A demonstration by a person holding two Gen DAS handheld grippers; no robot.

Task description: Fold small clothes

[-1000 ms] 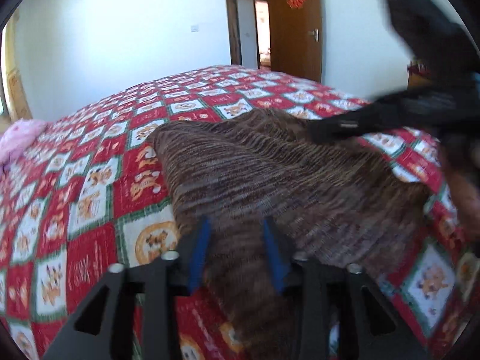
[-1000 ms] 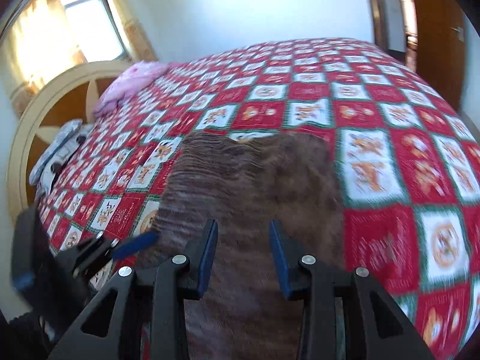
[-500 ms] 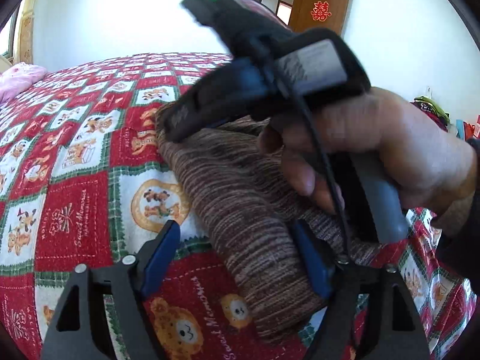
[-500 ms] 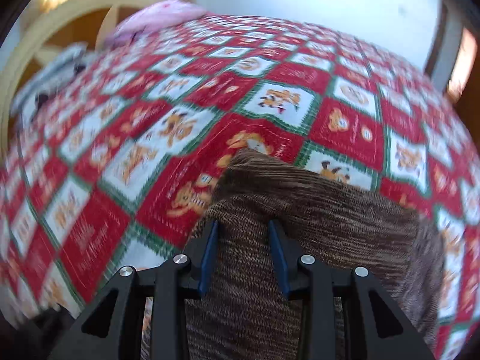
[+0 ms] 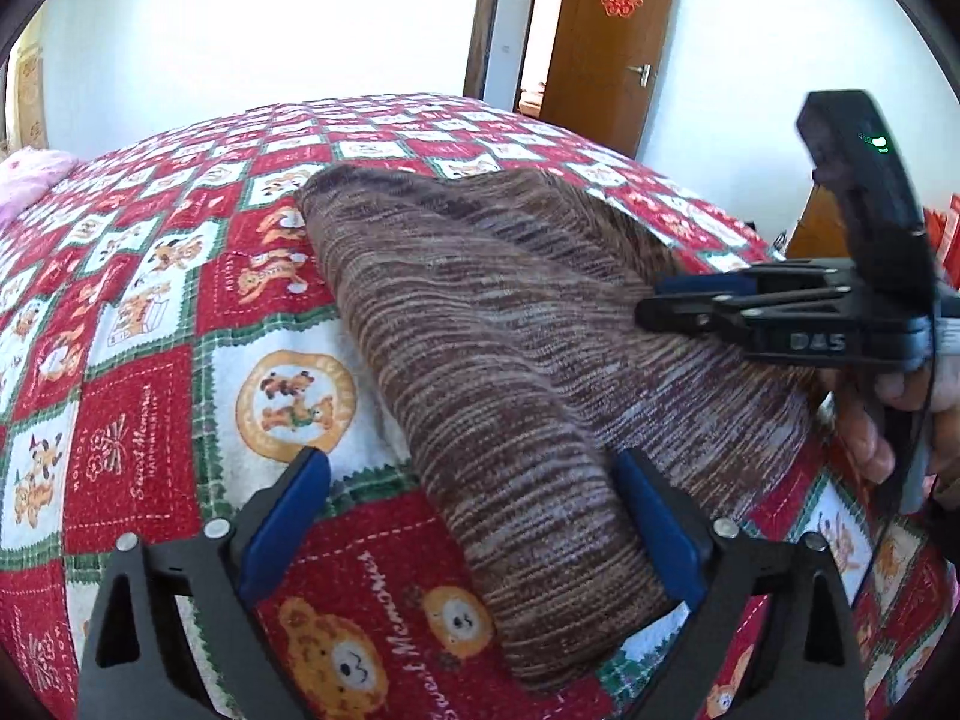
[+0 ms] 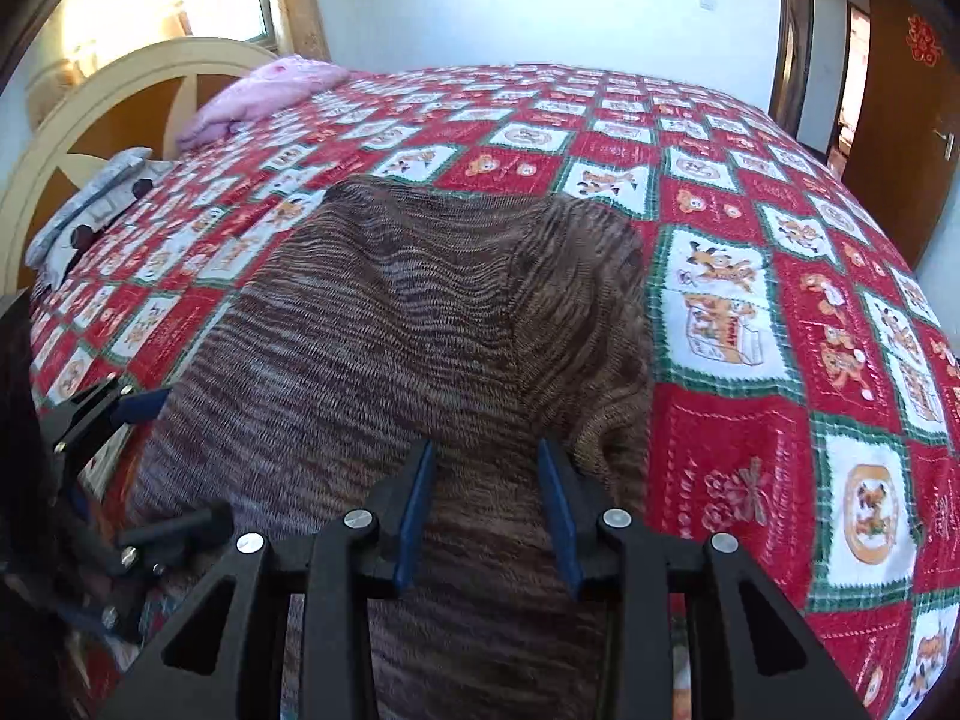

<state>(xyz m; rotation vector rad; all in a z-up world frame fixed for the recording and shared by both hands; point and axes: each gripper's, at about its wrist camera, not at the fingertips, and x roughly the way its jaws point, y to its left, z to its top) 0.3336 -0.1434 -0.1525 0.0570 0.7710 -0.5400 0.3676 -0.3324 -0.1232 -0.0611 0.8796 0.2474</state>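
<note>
Brown striped knit garment (image 5: 510, 360) lying on the red-and-white patchwork bedspread (image 5: 144, 372), near the bed's foot edge and well apart from the pink bedding (image 6: 264, 90) at the headboard (image 6: 90, 114).

Change over the last second: the left gripper (image 5: 474, 516), then pinched narrow over the fabric, now stands wide open, its blue pads either side of the garment's rolled near end and apparently clear of it. The right gripper (image 6: 486, 504), which half a second ago crossed in front of the left camera with the person's hand, has drawn back to the garment's right edge. Its jaws are narrower, with a gap between the pads above the knit; whether any cloth is caught cannot be told. The garment's outline has gone from spread out to a doubled, thicker bundle, so one fold appears to have been laid and released.

Orientation: the long axis runs from the left gripper away towards the middle of the bed. The near end is a rounded fold; the far end lies flatter and broader, with a second layer fanning out to the right.
</note>
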